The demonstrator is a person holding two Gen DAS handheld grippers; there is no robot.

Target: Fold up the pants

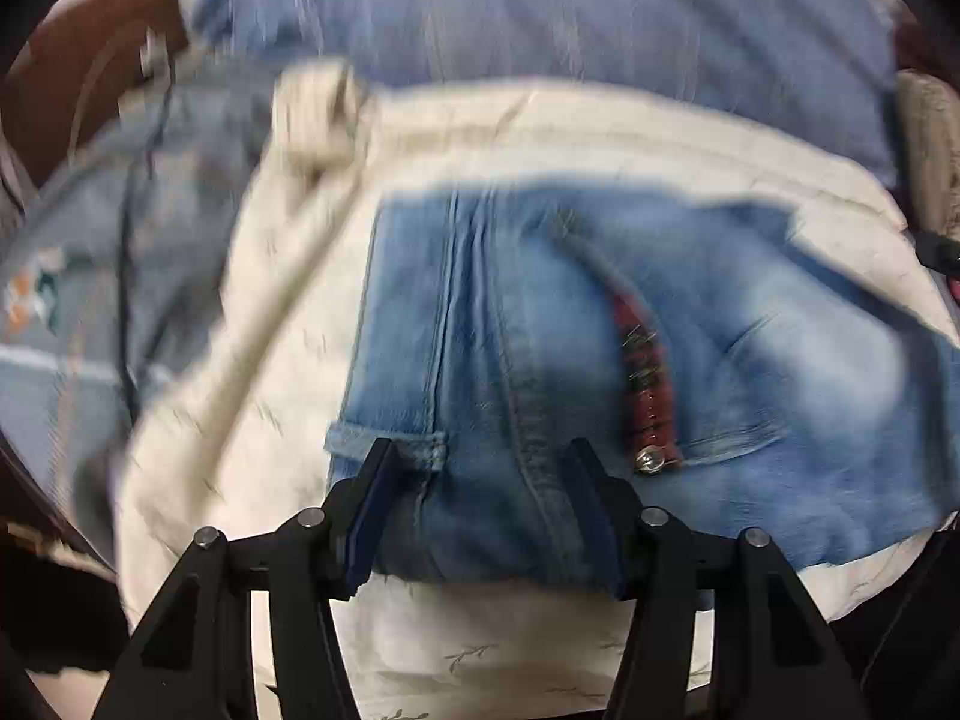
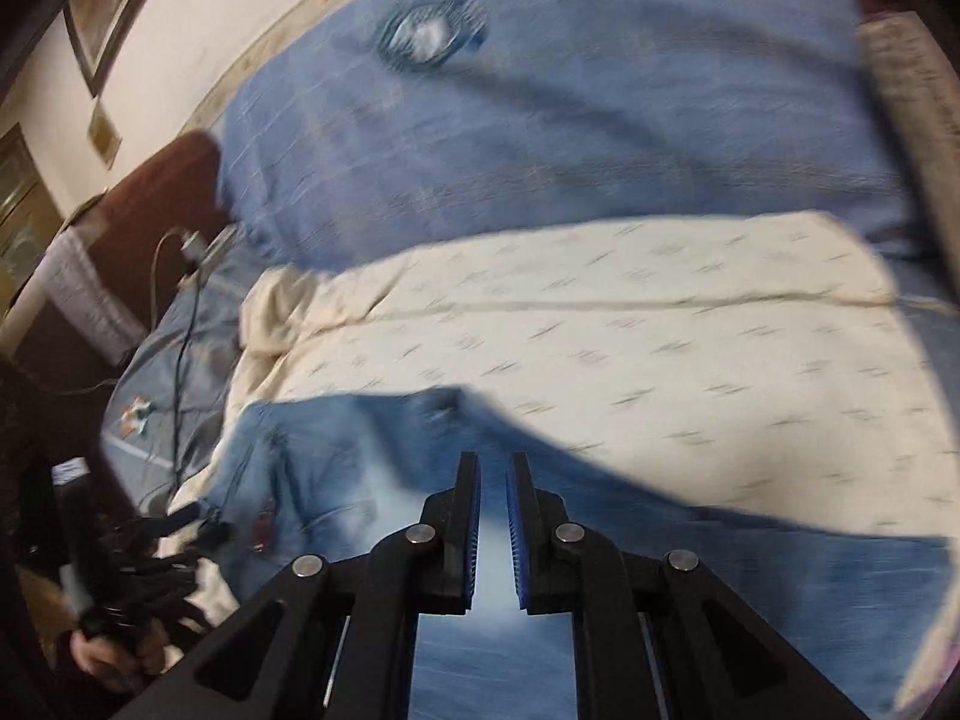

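A bed spread with a cream leaf-print sheet point(image 2: 600, 324) and a blue quilt point(image 2: 540, 138) fills both views. The faded blue denim pants point(image 1: 540, 360) lie on the sheet, waistband at the lower centre of the left view. The left gripper point(image 1: 480, 510) tilts steeply down, its jaws parted and straddling the waistband seam, pads not visibly pressing. The right gripper point(image 2: 493, 516) hovers over the denim at lower centre, jaws nearly together and holding nothing.

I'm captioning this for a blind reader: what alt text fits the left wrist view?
Blurred close-up of the left gripper, jaws apart around the folded edge of light blue jeans lying on a cream bedsheet, with a blue pillow behind.
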